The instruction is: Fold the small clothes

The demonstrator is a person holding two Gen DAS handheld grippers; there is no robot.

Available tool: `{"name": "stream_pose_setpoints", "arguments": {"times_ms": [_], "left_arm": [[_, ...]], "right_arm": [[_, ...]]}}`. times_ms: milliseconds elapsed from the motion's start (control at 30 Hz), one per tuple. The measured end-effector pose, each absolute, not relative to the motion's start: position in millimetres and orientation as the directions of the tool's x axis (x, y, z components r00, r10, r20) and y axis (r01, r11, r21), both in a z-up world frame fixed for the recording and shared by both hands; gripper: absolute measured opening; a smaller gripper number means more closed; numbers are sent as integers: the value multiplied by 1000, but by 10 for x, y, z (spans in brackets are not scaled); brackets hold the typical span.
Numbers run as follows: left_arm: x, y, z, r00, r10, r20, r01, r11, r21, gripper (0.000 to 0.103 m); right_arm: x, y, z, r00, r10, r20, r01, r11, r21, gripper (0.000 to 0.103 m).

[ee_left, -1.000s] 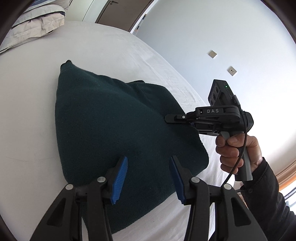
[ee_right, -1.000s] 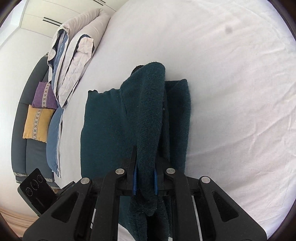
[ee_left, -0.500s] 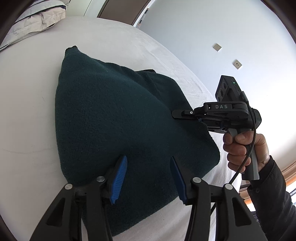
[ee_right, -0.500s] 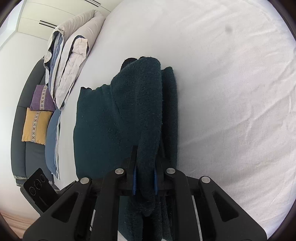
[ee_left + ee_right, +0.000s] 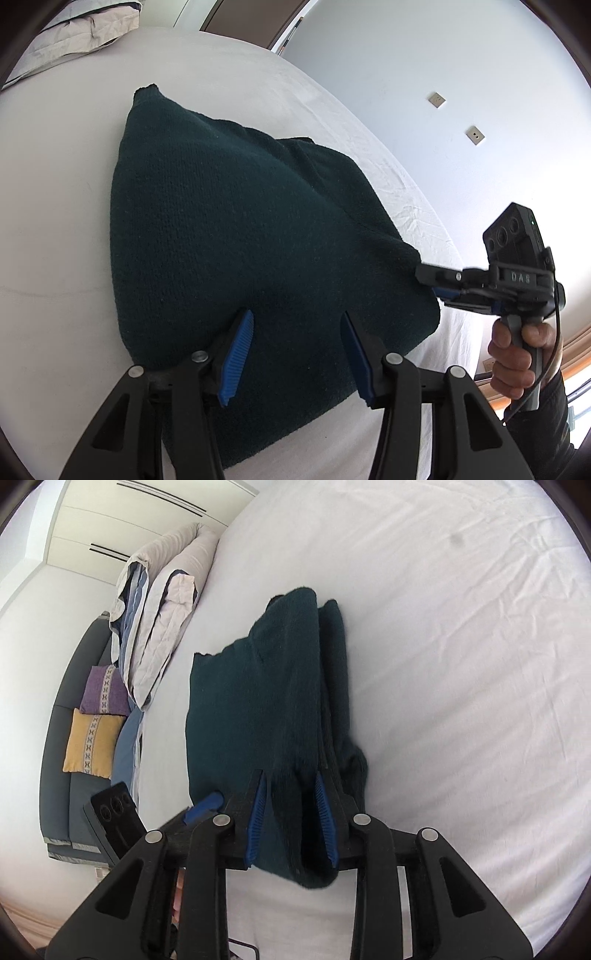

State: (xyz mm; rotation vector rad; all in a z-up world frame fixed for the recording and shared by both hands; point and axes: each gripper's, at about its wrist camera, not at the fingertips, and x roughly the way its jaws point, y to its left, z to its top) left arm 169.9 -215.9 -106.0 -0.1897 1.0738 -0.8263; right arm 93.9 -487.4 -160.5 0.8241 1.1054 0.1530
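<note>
A dark green knitted garment (image 5: 240, 236) lies folded on the white bed (image 5: 55, 192). My left gripper (image 5: 295, 350) is open and empty, its blue pads just above the garment's near edge. My right gripper (image 5: 291, 812) is open, its jaws spread on either side of the garment's raised right fold (image 5: 303, 686), which still sits between the pads. In the left wrist view the right gripper (image 5: 443, 288) is at the garment's right corner.
Folded bedding and pillows (image 5: 159, 620) are stacked at the bed's far left edge. A grey sofa with a purple cushion (image 5: 103, 690) and a yellow cushion (image 5: 92, 742) stands beyond it. White sheet (image 5: 461, 664) stretches to the right of the garment.
My right gripper has opened; it was shut on the garment's fold before. It has drawn back toward the garment's right corner. The left gripper stayed open and moved in slightly.
</note>
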Motion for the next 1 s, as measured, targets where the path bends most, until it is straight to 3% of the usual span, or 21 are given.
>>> {"name": "stream_pose_setpoints", "arguments": {"times_ms": [100, 233, 500, 733, 800, 933, 1000], "left_arm": [[1692, -2162, -1074, 219, -675, -704, 506, 696, -510, 53], [1674, -2143, -1050, 213, -676, -706, 507, 694, -511, 53], [1726, -2011, -736, 298, -670, -680, 540, 706, -459, 53], [2337, -2198, -701, 350, -603, -717, 528, 759, -381, 53], [2474, -2273, -827, 326, -575, -750, 521, 772, -365, 53], [2531, -2319, -1007, 324, -556, -766, 523, 780, -345, 52], [2517, -2312, -1033, 333, -558, -760, 523, 780, -343, 52]], "right_arm": [[774, -4906, -1816, 427, 440, -790, 350, 725, 593, 20], [639, -5092, -2076, 488, 502, -714, 389, 606, 693, 15], [646, -4964, -1507, 519, 371, -770, 376, 710, 596, 21], [1206, -4662, -1230, 568, 502, -652, 187, 692, 697, 21], [1404, -4701, -1456, 534, 470, -703, 251, 706, 663, 21], [1596, -4943, -1778, 562, 472, -679, 296, 652, 698, 0], [1670, -4945, -1719, 557, 479, -679, 306, 642, 703, 0]]}}
